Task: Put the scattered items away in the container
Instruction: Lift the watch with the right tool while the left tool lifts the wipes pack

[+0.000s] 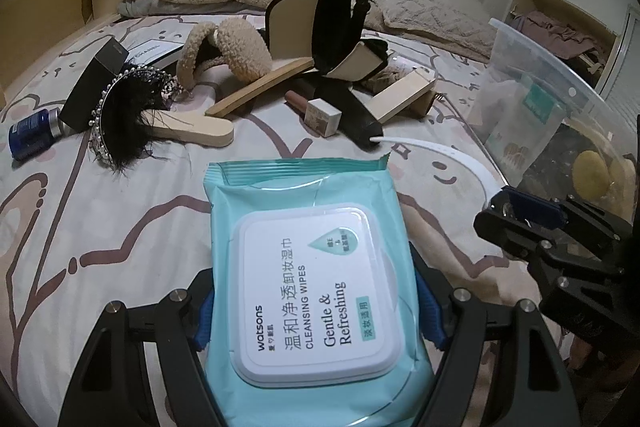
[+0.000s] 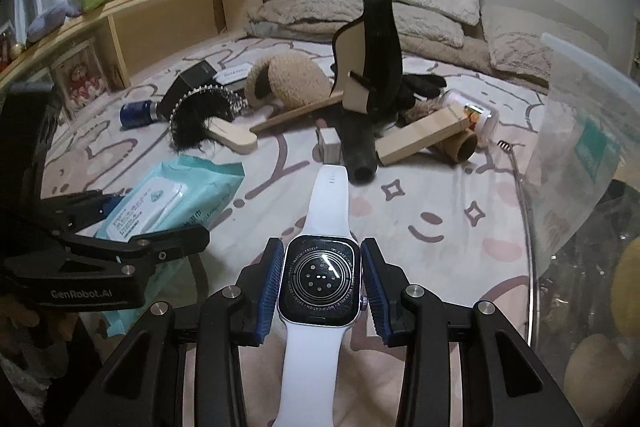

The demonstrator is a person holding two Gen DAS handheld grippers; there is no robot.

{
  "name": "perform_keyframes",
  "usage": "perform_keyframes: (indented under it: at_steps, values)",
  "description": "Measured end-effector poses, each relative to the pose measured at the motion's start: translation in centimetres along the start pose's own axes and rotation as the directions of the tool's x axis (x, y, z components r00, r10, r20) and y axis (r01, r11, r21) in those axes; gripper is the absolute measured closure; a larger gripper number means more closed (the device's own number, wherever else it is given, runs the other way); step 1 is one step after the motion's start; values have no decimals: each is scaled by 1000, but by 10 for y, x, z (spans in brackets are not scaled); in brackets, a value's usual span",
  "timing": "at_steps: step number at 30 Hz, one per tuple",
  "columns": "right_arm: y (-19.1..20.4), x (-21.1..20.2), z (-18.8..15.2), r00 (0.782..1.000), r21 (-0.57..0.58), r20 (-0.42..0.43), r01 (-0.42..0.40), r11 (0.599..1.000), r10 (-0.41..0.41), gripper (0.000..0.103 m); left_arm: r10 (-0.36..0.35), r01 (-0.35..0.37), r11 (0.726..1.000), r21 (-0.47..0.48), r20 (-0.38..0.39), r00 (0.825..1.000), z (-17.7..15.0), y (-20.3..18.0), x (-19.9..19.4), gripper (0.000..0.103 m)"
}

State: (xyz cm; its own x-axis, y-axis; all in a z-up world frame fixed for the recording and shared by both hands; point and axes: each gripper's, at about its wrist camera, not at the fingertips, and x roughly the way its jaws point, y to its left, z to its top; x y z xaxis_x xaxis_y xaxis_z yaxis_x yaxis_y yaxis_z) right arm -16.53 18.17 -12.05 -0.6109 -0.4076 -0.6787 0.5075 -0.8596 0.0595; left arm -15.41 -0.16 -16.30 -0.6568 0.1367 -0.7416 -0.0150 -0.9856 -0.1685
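My left gripper (image 1: 316, 315) is shut on a teal pack of cleansing wipes (image 1: 316, 267), its blue pads (image 1: 204, 315) pressing both long sides above the bed. My right gripper (image 2: 322, 279) is shut on a white-strapped smartwatch (image 2: 320, 275), held back side up by its case. The left wrist view shows that gripper (image 1: 516, 207) at the right with the white strap (image 1: 440, 151) sticking out. The right wrist view shows the left gripper (image 2: 120, 227) and the wipes (image 2: 172, 199) at the left. The clear plastic container (image 1: 560, 99) (image 2: 580, 107) stands at the right, with items inside.
Scattered on the patterned bedsheet (image 1: 100, 227): black-and-beige heeled sandals (image 1: 332, 27), a fuzzy beige slipper (image 1: 236, 47), a feathered tiara (image 1: 124, 107), a blue bottle (image 1: 32, 135), a black box (image 1: 96, 83), a small white box (image 1: 324, 117). Pillows and a wooden shelf stand behind.
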Motion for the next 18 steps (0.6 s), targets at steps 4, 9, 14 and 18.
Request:
perform_keyframes:
  at_steps: [4, 9, 14, 18]
  values:
    - [-2, -12, 1, 1000, 8, 23, 0, 1000, -1, 63, -8, 8, 1000, 2, 16, 1000, 1, -6, -8, 26]
    - [-1, -28, 4, 999, 8, 50, 10, 1000, -10, 63, -20, 19, 1000, 8, 31, 999, 1, -14, -20, 26]
    - [-1, -50, 7, 996, 3, 92, 11, 1000, -11, 63, -38, 37, 999, 7, 50, 998, -1, -21, -36, 26]
    - [0, -73, 14, 990, 5, 140, 12, 1000, -13, 63, -38, 37, 999, 14, 81, 996, 2, -26, -54, 26]
